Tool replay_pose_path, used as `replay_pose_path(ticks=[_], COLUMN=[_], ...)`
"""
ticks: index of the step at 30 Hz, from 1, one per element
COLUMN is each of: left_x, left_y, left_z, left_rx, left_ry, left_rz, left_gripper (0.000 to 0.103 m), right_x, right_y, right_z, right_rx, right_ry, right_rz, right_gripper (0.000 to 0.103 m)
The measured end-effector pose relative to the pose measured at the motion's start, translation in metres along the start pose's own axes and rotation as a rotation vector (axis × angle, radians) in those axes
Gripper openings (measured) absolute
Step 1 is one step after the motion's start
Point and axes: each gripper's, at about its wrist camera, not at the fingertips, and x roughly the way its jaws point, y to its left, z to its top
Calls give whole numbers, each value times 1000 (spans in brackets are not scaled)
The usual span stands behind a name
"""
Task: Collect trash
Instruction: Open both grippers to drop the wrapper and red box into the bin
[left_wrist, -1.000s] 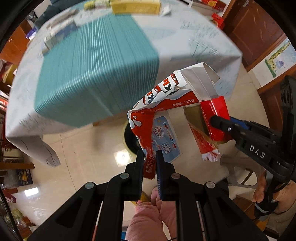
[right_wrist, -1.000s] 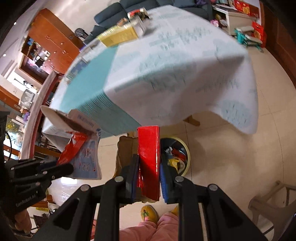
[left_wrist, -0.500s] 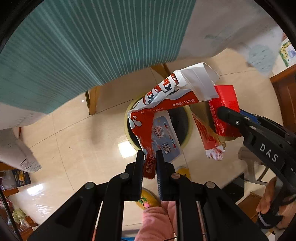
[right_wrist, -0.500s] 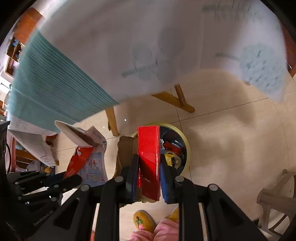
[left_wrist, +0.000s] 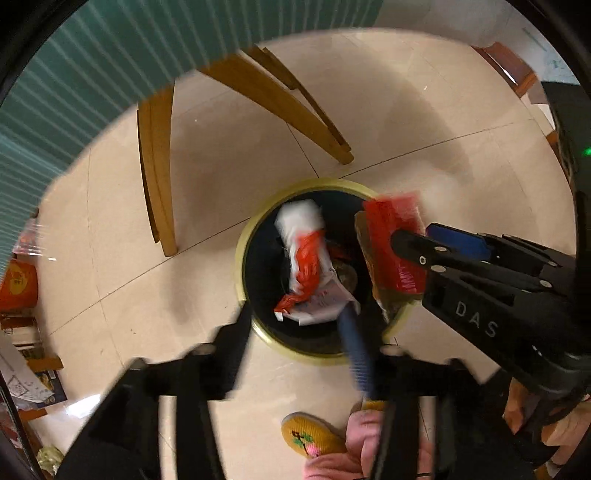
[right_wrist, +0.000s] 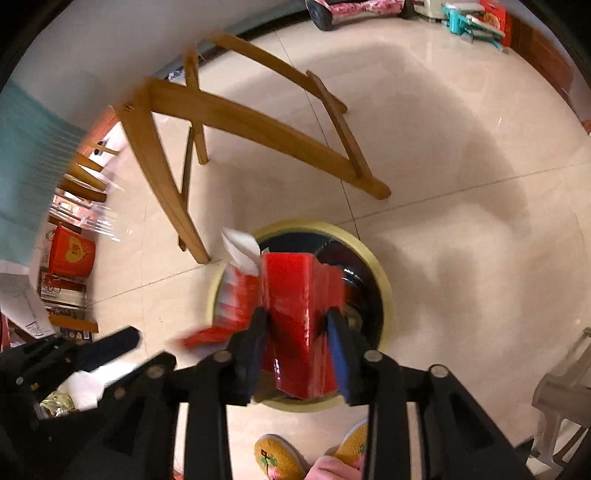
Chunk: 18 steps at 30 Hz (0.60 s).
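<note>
A round bin (left_wrist: 242, 266) with a yellow rim and a black liner stands on the tile floor under the table. The torn red-and-white wrapper (left_wrist: 308, 258) falls into it, free of my left gripper (left_wrist: 299, 325), whose jaws stand wide apart above the bin's near rim. My right gripper (right_wrist: 299, 328) is shut on a red carton piece (right_wrist: 295, 295) and holds it over the bin (right_wrist: 384, 284). From the left wrist view the right gripper (left_wrist: 406, 236) comes in from the right with the red piece (left_wrist: 395, 229).
Wooden table legs (left_wrist: 159, 162) stand just beyond the bin, with the teal tablecloth (left_wrist: 55, 110) hanging above. The person's yellow slippers (right_wrist: 273, 458) are right below the bin. Red boxes (right_wrist: 70, 251) lie at the left, a grey chair (right_wrist: 565, 387) at the right.
Both grippers have tilted down from the table to above the bin. My left gripper has opened and let go of the wrapper, which drops into the bin. The right still grips the red piece.
</note>
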Motion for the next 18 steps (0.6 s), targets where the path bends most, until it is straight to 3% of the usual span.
replay_pose_path(ticks=[5, 18], left_x=[3, -19], left_y=[1, 21], left_z=[-4, -10], left_rx=[-44, -135], left_ry=[-18, -113], left_rz=[4, 14], left_gripper=[78, 86], right_x=[17, 14], right_y=[-4, -4], right_z=[-3, -5], right_rx=[-3, 3], right_ry=[6, -5], right_rz=[-21, -54], right_gripper=[48, 51])
